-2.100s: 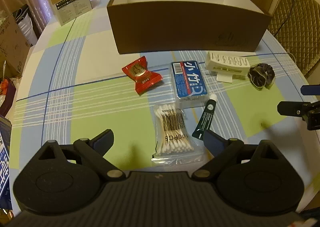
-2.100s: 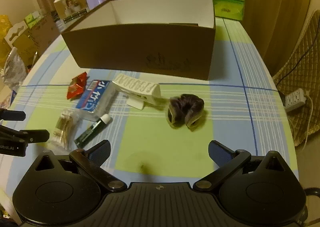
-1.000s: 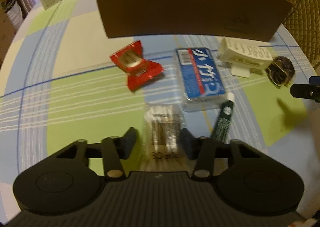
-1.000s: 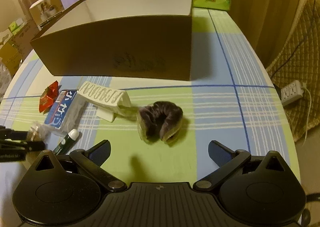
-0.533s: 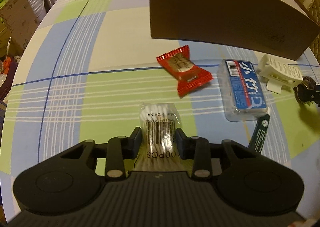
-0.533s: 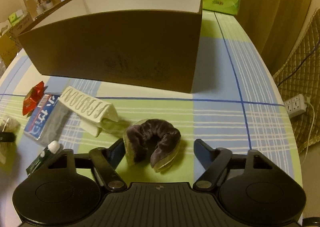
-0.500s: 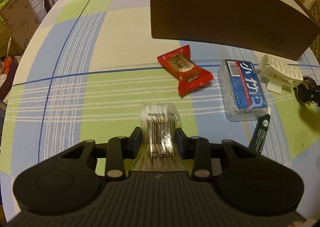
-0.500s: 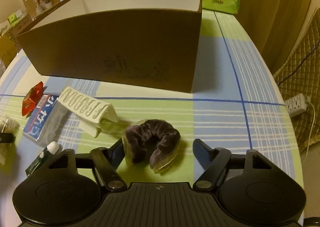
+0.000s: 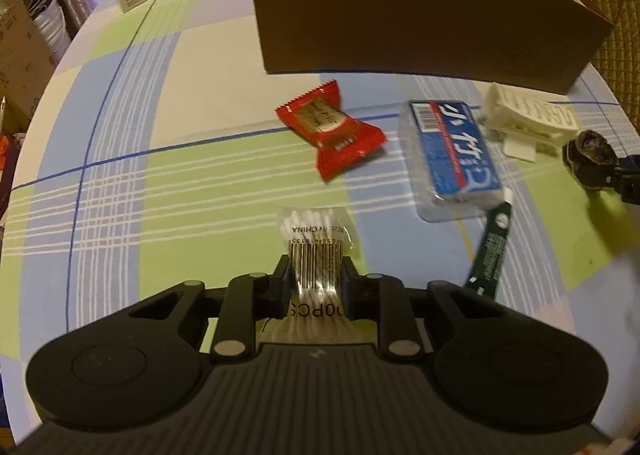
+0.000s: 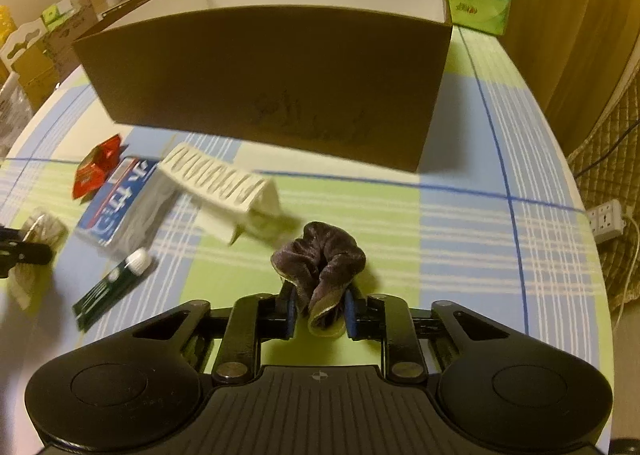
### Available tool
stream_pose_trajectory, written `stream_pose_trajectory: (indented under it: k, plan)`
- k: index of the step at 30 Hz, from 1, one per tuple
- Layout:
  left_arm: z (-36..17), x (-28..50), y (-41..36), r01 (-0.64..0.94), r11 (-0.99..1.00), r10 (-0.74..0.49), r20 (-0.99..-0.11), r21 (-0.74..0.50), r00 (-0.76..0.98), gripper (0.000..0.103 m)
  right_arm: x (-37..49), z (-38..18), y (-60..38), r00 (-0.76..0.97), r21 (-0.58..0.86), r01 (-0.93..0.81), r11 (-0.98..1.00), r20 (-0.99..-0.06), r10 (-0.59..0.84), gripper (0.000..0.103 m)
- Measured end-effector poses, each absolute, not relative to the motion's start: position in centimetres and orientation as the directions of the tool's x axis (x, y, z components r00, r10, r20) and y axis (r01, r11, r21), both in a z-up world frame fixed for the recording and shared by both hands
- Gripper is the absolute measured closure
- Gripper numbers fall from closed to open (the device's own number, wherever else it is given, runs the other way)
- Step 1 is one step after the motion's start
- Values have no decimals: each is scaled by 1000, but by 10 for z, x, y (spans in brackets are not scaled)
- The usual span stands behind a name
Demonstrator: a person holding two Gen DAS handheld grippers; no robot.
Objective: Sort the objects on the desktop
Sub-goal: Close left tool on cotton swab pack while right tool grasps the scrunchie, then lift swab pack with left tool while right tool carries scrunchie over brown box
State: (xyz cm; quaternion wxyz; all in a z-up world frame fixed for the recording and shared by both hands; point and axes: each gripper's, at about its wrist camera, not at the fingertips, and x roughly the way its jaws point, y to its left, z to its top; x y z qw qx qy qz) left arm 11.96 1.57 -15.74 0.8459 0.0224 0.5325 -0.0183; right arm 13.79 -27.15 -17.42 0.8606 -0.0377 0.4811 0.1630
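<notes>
Checked tablecloth (image 9: 168,191) bears box (image 9: 400,27), snack packet (image 9: 332,135).

The swab bag (image 9: 316,251) is clear, glossy plastic film over white cotton tips. The scrunchie (image 10: 320,267) looks like soft, velvety cloth. Both tools (image 9: 316,287) (image 10: 319,313) are matt black plastic with ribbed tops. The box (image 10: 280,83) is matt brown card, white inside. The table (image 9: 180,183) wears a smooth checked cloth. The candy wrapper (image 9: 330,135) is shiny red foil.
</notes>
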Motion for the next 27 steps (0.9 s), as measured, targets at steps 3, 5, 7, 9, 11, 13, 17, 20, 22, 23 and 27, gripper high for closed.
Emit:
stream_pose_trajectory:
  k: [3,5,7,9,11,13,17,20,22,23,27]
  plan:
    - [-154,115,14,62,998,-24,-900,3,435,85,128,-169,-272,461,115,-321,940,-848,261,86]
    - [-149,112,13,67,998,-32,-896,-3,442,85,120,-164,-271,451,130,-331,935,-848,277,86]
    - [-143,110,12,71,997,-43,-890,-12,455,85,113,-158,-270,443,142,-342,929,-847,293,86]
    - [-134,108,12,75,997,-52,-880,-19,471,85,109,-150,-267,441,156,-358,921,-841,314,86]
    - [-125,107,11,82,996,-60,-869,-22,492,85,105,-141,-263,443,164,-374,913,-833,331,86]
    - [-117,107,10,87,996,-64,-861,-24,505,85,103,-132,-258,453,164,-387,907,-823,342,86]
    - [-100,111,8,95,995,-72,-841,-24,536,85,103,-114,-250,475,168,-404,899,-801,363,85]
    - [-88,116,6,101,995,-77,-826,-24,559,85,104,-104,-246,487,166,-414,895,-791,371,85]
    - [-81,119,5,105,994,-81,-814,-24,575,85,107,-97,-242,494,162,-421,892,-784,376,85]
    - [-77,121,5,107,994,-83,-808,-25,583,85,108,-94,-242,500,162,-425,890,-778,380,85]
    - [-63,132,4,116,993,-92,-785,-26,613,85,117,-80,-235,518,164,-447,879,-754,404,85]
